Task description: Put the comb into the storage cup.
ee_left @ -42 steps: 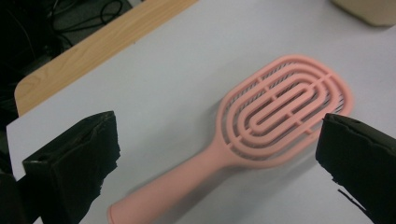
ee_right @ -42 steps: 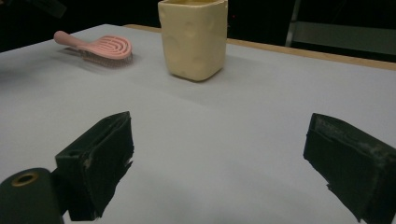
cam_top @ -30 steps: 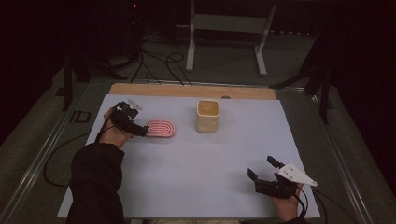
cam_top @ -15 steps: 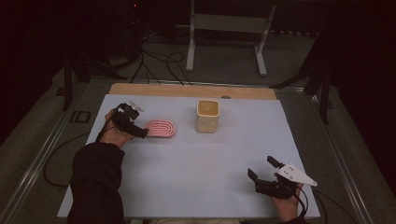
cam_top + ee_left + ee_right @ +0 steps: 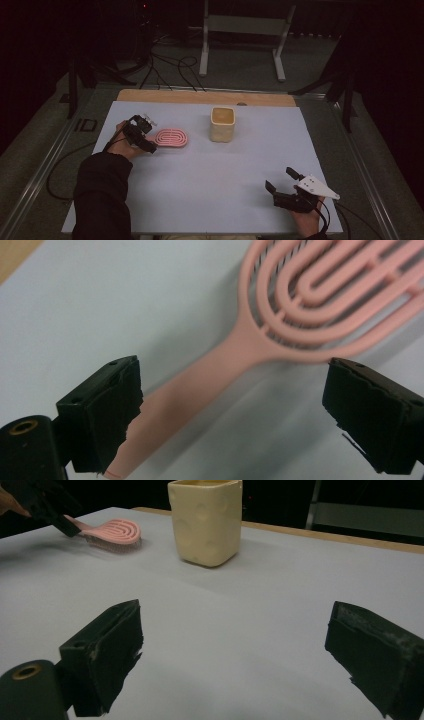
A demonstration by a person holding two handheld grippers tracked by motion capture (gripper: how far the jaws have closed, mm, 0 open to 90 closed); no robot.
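Note:
A pink vented hairbrush (image 5: 172, 137) lies flat on the pale blue table (image 5: 210, 175), left of centre. My left gripper (image 5: 148, 140) is at its handle end, open, with the pink handle (image 5: 190, 395) lying between the two jaws and close to the left one. A cream square cup (image 5: 222, 124) stands upright right of the brush. Near the front right edge my right gripper (image 5: 281, 181) rests open and holds nothing; its own view looks across the table to the cup (image 5: 206, 520) and the brush (image 5: 112, 534).
A wooden strip (image 5: 205, 97) runs along the table's far edge. Beyond it on the dark floor are a grey metal stand (image 5: 242, 30) and loose cables (image 5: 165, 65). A metal rail (image 5: 45, 165) borders the table's left side.
My left gripper has crept a little closer along the brush handle. The right gripper, the cup and the brush have stayed where they were.

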